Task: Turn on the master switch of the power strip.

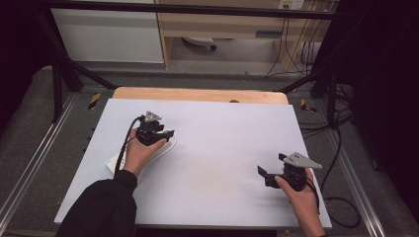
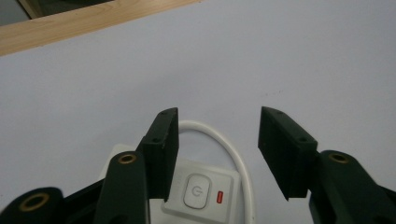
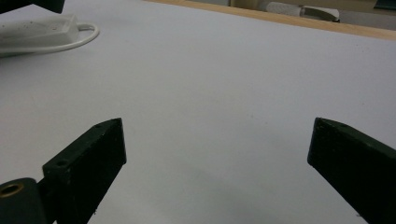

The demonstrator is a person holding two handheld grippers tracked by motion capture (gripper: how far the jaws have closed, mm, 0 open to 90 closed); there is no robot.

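The left gripper [image 2: 218, 140] hovers low over the white power strip [image 2: 198, 191] at the table's [image 1: 222, 148] left side, jaws wide and empty, probably lined up on its power button [image 2: 196, 190]. The strip's long axis seems to run from the near-left edge toward the middle, its cable [image 2: 231, 149] looping off the far end. The right gripper [image 3: 217, 172], also wide and empty, waits well apart, likely kept clear.
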